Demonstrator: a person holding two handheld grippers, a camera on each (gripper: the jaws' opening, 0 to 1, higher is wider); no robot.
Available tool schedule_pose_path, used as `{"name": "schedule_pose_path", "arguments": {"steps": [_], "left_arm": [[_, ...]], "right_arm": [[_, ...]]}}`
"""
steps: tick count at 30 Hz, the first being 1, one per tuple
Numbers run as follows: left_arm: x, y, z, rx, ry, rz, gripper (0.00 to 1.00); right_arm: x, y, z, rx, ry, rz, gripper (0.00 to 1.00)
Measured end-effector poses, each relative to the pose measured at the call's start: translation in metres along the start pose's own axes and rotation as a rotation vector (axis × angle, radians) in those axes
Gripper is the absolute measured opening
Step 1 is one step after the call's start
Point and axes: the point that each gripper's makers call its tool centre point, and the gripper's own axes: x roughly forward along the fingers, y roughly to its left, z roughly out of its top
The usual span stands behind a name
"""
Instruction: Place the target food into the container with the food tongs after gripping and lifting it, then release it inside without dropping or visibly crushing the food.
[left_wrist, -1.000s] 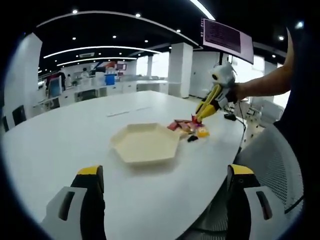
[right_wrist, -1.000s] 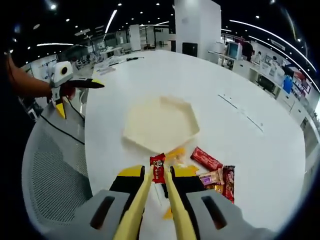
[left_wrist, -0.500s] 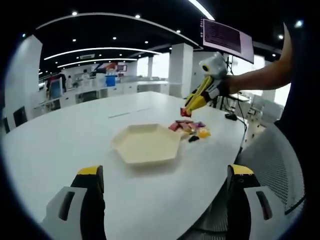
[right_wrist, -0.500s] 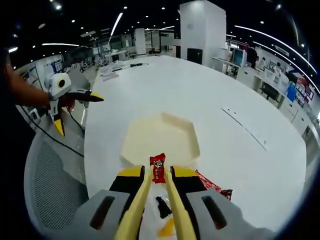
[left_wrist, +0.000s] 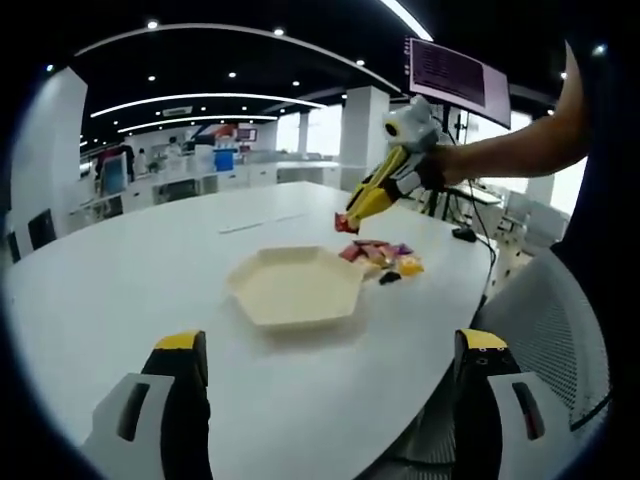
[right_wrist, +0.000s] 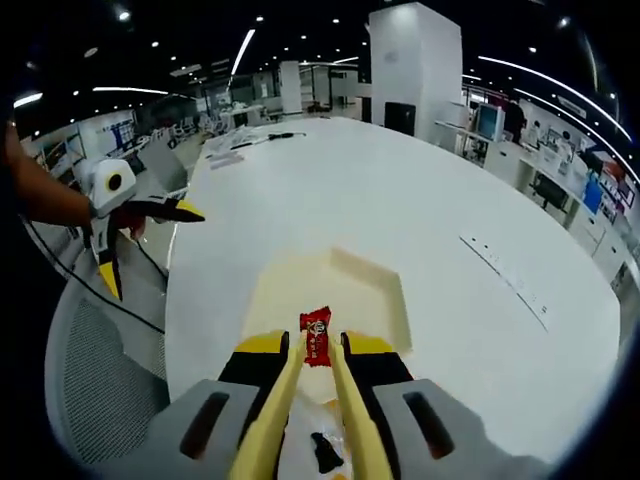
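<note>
The right gripper (right_wrist: 318, 352) is carrying yellow food tongs (right_wrist: 300, 420), and the tong tips are pinching a small red snack packet (right_wrist: 316, 336) between them, clear of the desk (right_wrist: 400, 200). In the right gripper view the packet is hanging over the near rim of the cream hexagonal container (right_wrist: 335, 290), so the gripping and lifting look done and the carry is close to finishing. In the left gripper view the same packet (left_wrist: 345, 223) is sitting in the air at the tong tips, above and just beside the container (left_wrist: 293, 287) on the side nearest the remaining snacks (left_wrist: 380, 255), which are lying in a small pile toward the desk's curved edge. The packet shows no visible crushing, though it is small in both views.

What is left, by my reading: moving a little farther over the container's floor, lowering, and easing the tongs apart so the packet lands inside.

The left gripper (left_wrist: 325, 400) is idling with its 2 jaws spread wide over the near edge of the desk, holding nothing.
</note>
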Motion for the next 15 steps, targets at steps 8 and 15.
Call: {"name": "schedule_pose_path", "arguments": {"steps": [8,15], "left_arm": [[0.000,0.002,-0.001,-0.003,0.007,0.004,0.99],[0.000,0.003,-0.001,-0.011,0.004,0.007,0.99]], "right_arm": [[0.022,-0.007,0.015,0.002,-0.013,0.009,0.20],[0.034,-0.006,0.018,0.010,-0.012,0.018,0.20]]}}
